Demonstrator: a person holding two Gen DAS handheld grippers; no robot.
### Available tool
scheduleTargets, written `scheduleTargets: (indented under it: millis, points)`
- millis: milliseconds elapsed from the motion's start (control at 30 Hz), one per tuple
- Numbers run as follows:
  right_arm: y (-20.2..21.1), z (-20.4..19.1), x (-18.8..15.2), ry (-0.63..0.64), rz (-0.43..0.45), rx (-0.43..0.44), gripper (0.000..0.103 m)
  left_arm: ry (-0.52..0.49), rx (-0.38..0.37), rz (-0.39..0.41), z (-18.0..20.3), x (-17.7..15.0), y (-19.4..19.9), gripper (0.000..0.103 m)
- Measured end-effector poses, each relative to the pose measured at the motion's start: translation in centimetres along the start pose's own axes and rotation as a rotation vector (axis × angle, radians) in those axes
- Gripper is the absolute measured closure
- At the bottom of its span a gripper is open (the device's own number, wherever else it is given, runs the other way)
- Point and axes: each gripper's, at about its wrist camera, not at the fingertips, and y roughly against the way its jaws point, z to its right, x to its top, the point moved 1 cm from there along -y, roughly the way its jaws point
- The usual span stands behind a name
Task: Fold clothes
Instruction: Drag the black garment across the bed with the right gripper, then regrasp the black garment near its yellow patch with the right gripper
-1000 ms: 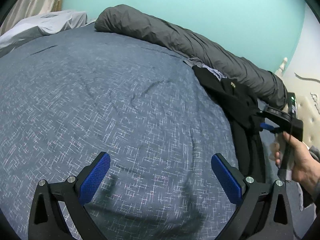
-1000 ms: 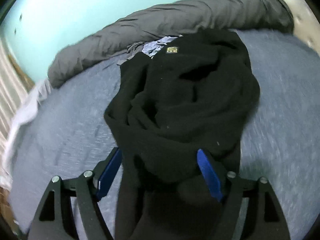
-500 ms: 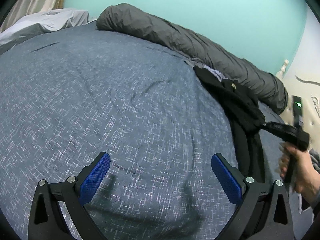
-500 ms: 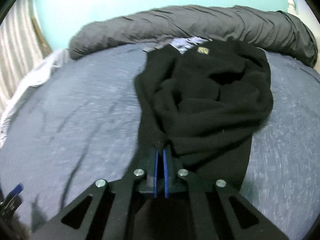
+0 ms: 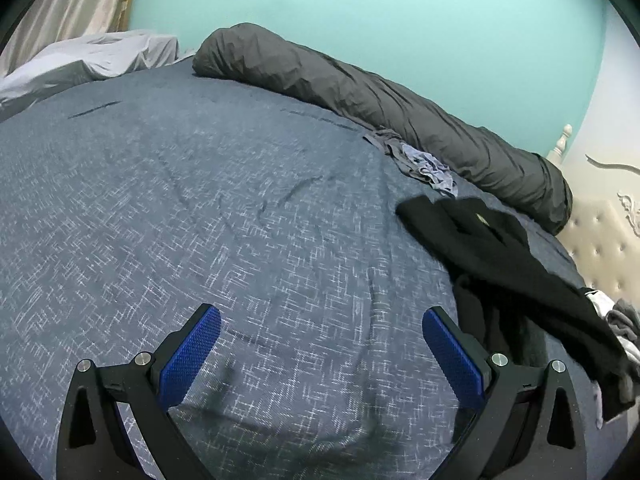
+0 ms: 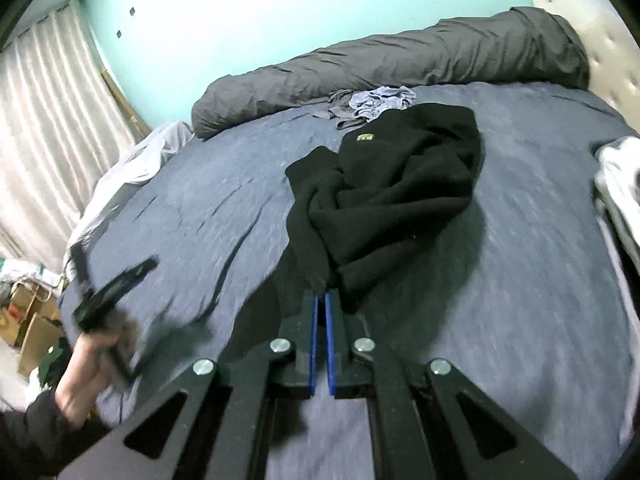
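A crumpled black fleece garment [image 6: 400,184] with a small gold label lies on the blue bedspread [image 6: 520,280]. My right gripper [image 6: 320,300] is shut on the garment's near edge, and the cloth trails away from the pads. In the left wrist view the same black garment [image 5: 500,256] stretches along the right side. My left gripper [image 5: 320,344] hangs open over bare bedspread [image 5: 240,220], to the left of the garment, holding nothing. In the right wrist view the left gripper [image 6: 112,288] shows blurred at the left, held by a hand [image 6: 88,364].
A rolled grey duvet [image 5: 380,96] lies along the far edge by the teal wall. A small pale blue garment [image 5: 428,168] sits beside it. White and grey clothes [image 6: 616,184] lie at the right edge. A white sheet [image 5: 80,60], curtains [image 6: 44,120] and boxes [image 6: 32,320] are at the left.
My right gripper closed on the black garment's edge and pulled it toward me, away from the duvet; the pale blue garment is now uncovered. The left gripper stayed open.
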Motion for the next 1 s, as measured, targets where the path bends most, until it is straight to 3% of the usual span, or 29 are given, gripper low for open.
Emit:
scheduleTargets:
  millis: [133,300,367,467,533,600,667,733,867,1000]
  points:
    - [4.9,1.7,-3.9,-0.014,-0.036,-0.056,0.100,-0.004,-0.005,-0.004,0.4,-0.1,0.0,0.000]
    - [6.8,5.9,-6.8,-0.080,-0.130,-0.166,0.101,-0.012,-0.008,-0.007,0.9,-0.3,-0.2,0.000]
    - [7.2,7.3,-7.0,-0.124,-0.130,-0.225,0.101,-0.010,-0.010,-0.009,1.0,-0.3,-0.4,0.000]
    - [8.2,8.0,-5.5,-0.185,-0.033,-0.231,0.096,-0.013,-0.008,-0.008,1.2,-0.3,-0.5,0.000]
    - [5.1,6.5,-4.1,-0.155,-0.047,-0.218,0.066,-0.013,-0.009,-0.008,1.3,-0.3,-0.7,0.000]
    - [2.0,5.0,-2.7,-0.125,-0.062,-0.205,0.056,-0.021,-0.008,-0.008,1.5,-0.3,-0.8,0.000]
    - [-1.1,3.5,-1.3,-0.094,-0.078,-0.192,0.054,-0.031,-0.003,-0.007,1.7,-0.4,-0.8,0.000]
    - [-4.2,2.0,0.1,-0.064,-0.093,-0.179,0.044,-0.037,0.000,-0.012,1.7,-0.4,-1.0,0.000]
    - [-10.4,-0.9,2.9,-0.003,-0.123,-0.153,0.044,-0.036,0.009,-0.013,1.4,-0.2,-1.2,0.000]
    - [-14.7,-1.0,2.7,-0.018,-0.172,-0.165,0.044,-0.029,0.014,-0.013,1.0,-0.1,-1.4,0.000]
